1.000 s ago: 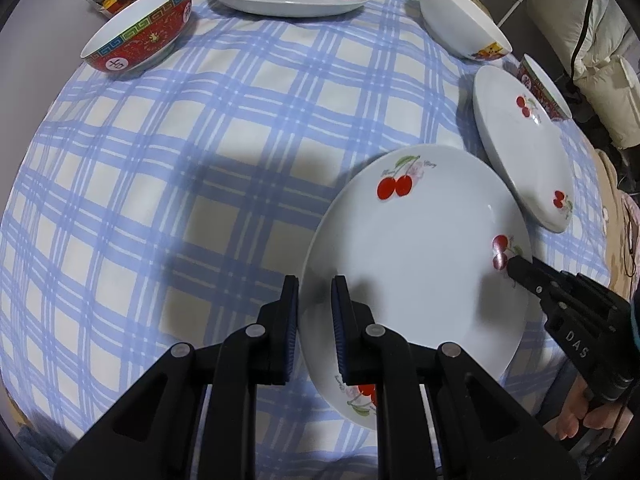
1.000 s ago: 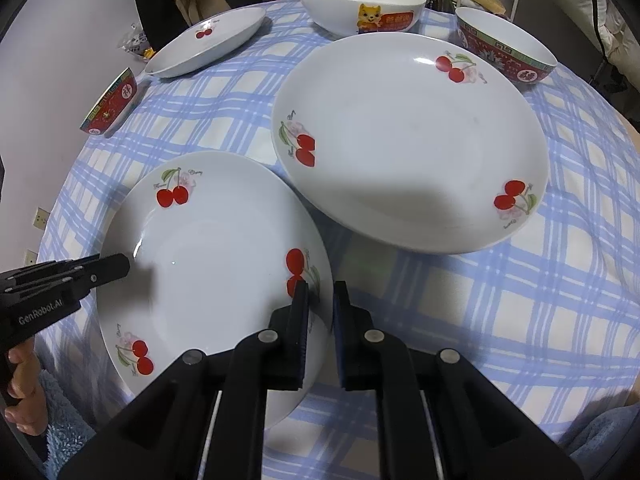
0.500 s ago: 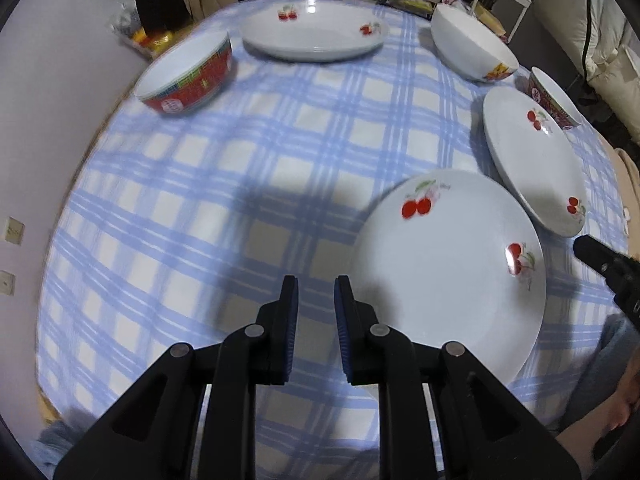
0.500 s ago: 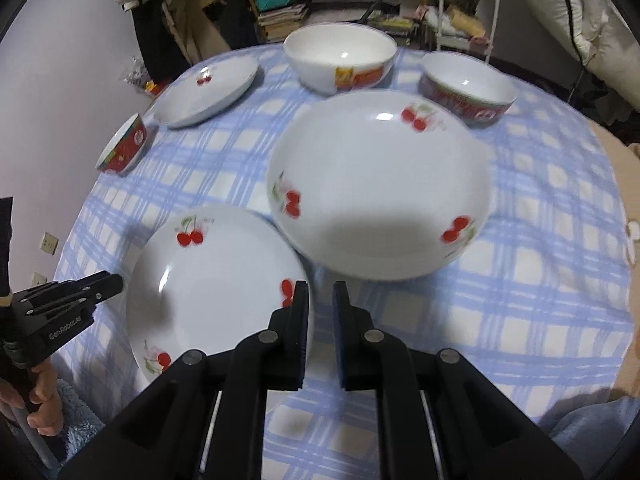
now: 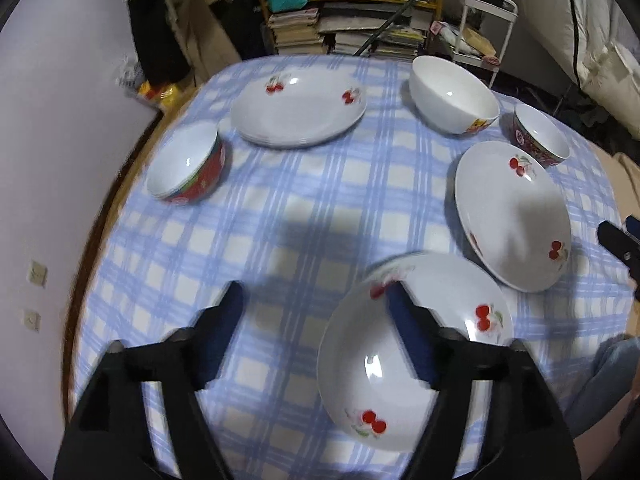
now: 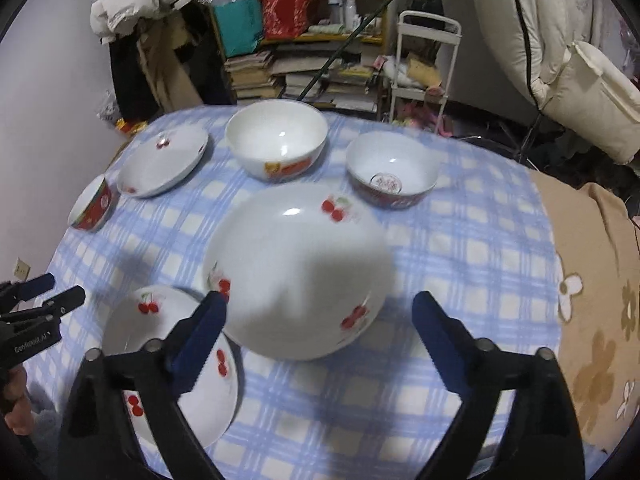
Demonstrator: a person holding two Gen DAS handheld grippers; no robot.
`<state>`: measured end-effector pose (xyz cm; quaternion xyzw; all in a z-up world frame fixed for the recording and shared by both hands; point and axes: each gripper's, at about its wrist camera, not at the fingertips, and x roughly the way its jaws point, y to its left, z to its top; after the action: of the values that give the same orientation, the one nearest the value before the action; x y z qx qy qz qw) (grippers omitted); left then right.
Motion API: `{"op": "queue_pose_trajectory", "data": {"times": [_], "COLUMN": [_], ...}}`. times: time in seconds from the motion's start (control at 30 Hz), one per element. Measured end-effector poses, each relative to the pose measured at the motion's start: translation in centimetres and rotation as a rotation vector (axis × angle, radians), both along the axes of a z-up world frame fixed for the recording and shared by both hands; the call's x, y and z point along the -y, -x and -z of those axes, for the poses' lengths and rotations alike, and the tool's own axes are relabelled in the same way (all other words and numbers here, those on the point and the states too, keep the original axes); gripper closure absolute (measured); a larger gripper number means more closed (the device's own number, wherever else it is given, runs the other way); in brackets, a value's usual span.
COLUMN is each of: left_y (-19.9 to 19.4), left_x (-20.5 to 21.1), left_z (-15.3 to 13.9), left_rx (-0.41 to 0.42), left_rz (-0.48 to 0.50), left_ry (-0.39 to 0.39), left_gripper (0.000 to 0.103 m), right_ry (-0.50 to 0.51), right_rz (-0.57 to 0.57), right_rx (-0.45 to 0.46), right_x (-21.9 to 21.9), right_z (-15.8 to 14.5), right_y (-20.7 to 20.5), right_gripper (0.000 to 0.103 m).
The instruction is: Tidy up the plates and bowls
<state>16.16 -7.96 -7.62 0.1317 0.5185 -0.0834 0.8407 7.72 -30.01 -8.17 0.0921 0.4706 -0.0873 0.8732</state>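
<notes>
You hold both the left gripper [image 5: 316,308] and right gripper [image 6: 320,312] spread wide and empty above three cherry plates [image 6: 296,280] lying apart on the checked tablecloth [image 5: 280,208], stacking apparently yet to begin.

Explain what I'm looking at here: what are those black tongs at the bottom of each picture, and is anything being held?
No robot here: a person holds a two-finger gripper in each hand, each carrying a wide-angle camera looking along its fingers. One picture comes from the left gripper, the other from the right gripper. Both are open and hold nothing. On the blue checked tablecloth lie three cherry plates: a near plate, a middle plate and a far plate. There is also a white bowl and two red bowls.
</notes>
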Motion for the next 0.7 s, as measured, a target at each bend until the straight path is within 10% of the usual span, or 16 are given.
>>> {"op": "queue_pose_trajectory", "data": {"times": [0.7], "left_y": [-5.1], "left_x": [7.9], "left_z": [-0.2], "left_rx": [0.037], "left_rz": [0.071], "left_ry": [-0.001], "left_gripper": [0.018], "right_ry": [0.036], "right_rz": [0.19], "right_rx": [0.019], "right_x": [7.6], "right_z": [1.4], "right_y": [-1.2], "right_gripper": [0.0]}}
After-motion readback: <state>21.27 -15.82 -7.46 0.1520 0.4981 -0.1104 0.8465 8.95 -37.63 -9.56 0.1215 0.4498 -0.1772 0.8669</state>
